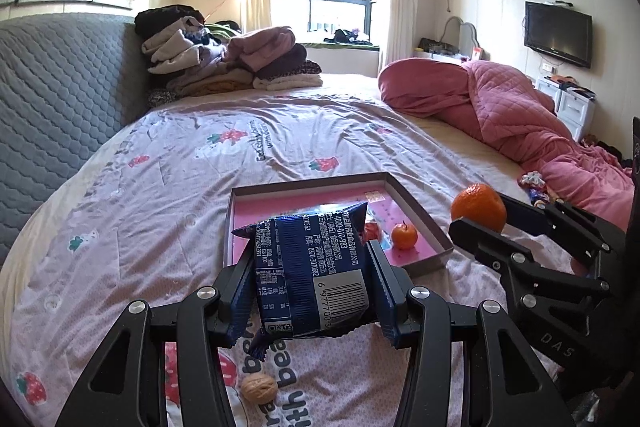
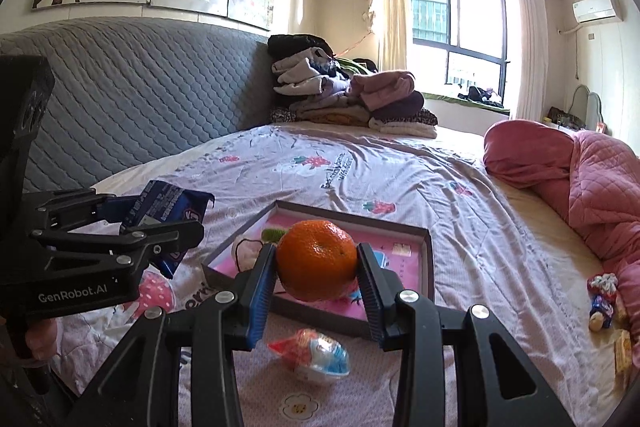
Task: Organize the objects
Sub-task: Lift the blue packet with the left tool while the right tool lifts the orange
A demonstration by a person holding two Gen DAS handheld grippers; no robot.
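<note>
Left gripper [image 1: 312, 279] clamped on blue snack packet [image 1: 316, 267] (half-spread), right gripper [image 2: 317, 283] pinching orange [image 2: 317, 259].

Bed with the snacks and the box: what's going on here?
A person is tidying loose items on a bed, a handheld gripper in each hand. The left gripper is clamped on a dark blue snack packet, and the right gripper is clamped on an orange; both are held above the bedspread near a shallow pink-lined box. A smaller orange already sits in the box. A walnut and a wrapped sweet lie outside it.
</note>
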